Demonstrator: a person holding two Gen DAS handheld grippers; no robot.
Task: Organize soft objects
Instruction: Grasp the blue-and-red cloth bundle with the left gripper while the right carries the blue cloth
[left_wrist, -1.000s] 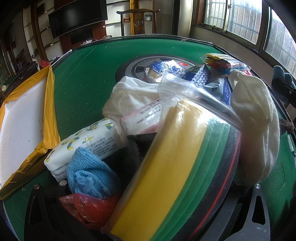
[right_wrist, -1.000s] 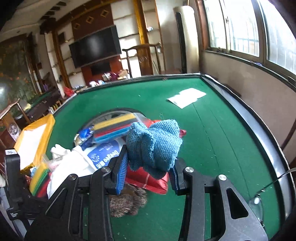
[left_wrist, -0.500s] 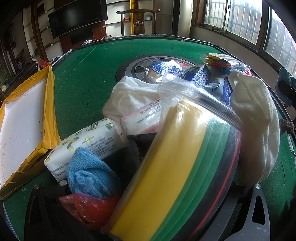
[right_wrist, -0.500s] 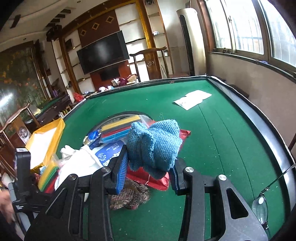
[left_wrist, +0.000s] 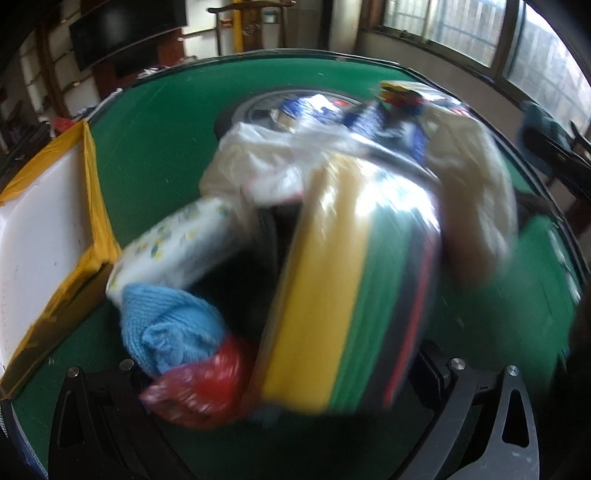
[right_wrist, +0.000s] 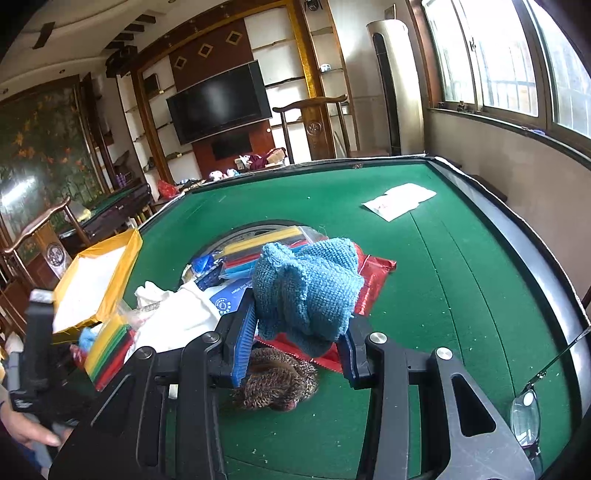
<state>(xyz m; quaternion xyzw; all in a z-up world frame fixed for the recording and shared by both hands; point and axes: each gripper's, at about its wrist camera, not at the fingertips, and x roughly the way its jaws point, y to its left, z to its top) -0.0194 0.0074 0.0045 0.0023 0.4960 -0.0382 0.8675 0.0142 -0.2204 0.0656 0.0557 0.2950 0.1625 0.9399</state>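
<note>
The bunched teal knitted cloth (right_wrist: 306, 288) sits pinched between the right claw (right_wrist: 295, 350)'s blue pads, lifted clear of the green felt table (right_wrist: 461, 280), presumably for sorting. Below-left, the clear bag of coloured felt sheets (left_wrist: 354, 280) fills the left claw (left_wrist: 280, 369); its grip there I cannot tell through blur. Further left waits the yellow-rimmed white box (right_wrist: 92, 284).
</note>
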